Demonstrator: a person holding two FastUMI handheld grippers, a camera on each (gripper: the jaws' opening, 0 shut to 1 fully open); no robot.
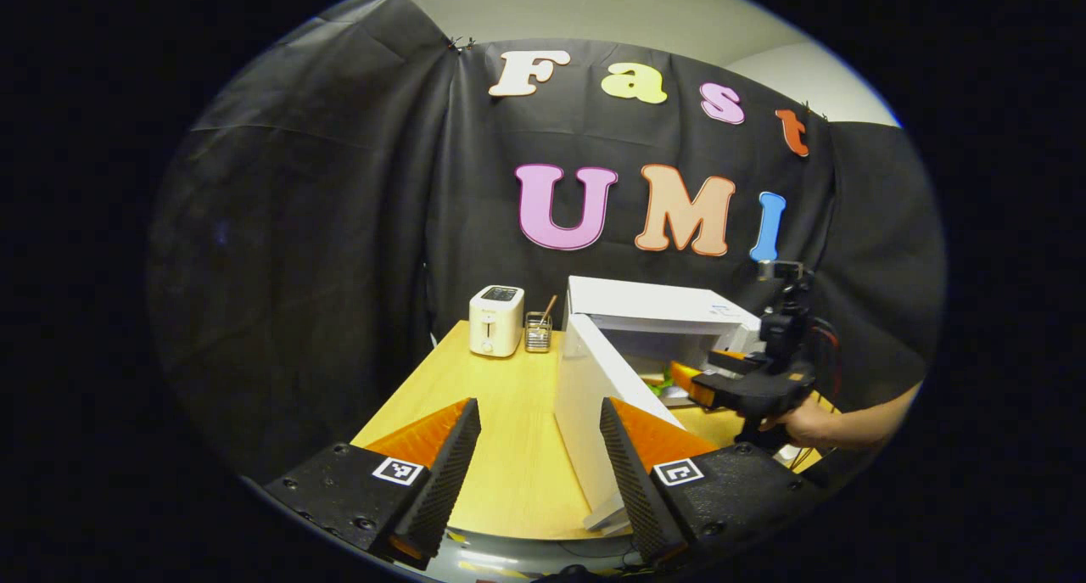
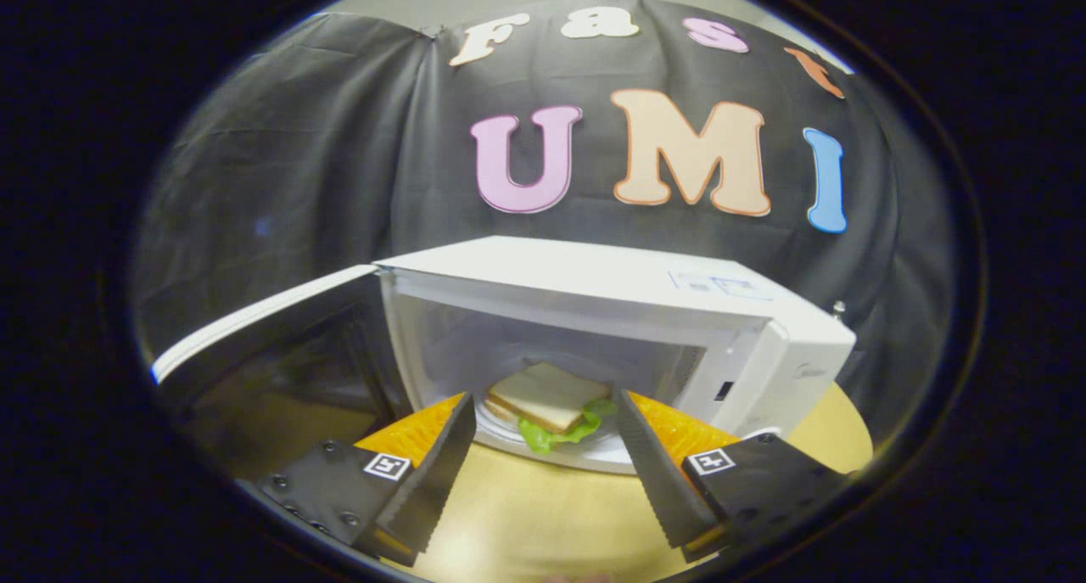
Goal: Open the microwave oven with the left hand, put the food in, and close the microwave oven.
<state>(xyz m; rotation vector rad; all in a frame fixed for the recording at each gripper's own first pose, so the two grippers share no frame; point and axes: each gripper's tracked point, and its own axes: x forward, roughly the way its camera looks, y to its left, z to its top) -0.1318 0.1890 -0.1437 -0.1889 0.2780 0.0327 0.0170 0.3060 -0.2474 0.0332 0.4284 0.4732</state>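
The white microwave oven (image 2: 611,286) stands on the wooden table with its door (image 2: 263,345) swung wide to the left. Inside lies a sandwich (image 2: 547,400) of white bread and lettuce on a white plate (image 2: 594,457). My right gripper (image 2: 543,434) is open just in front of the cavity, its fingers on either side of the sandwich without touching it. In the left gripper view the oven (image 1: 653,307) and its open door (image 1: 594,396) are ahead on the right. My left gripper (image 1: 539,434) is open and holds nothing, near the door's outer edge. The right gripper (image 1: 708,379) appears there at the oven's mouth.
A white toaster (image 1: 497,320) and a small wire holder with sticks (image 1: 537,331) stand at the back left of the wooden table (image 1: 501,422). A hand and forearm (image 1: 836,422) hold the right gripper at the table's right side. The booth wall closes the back.
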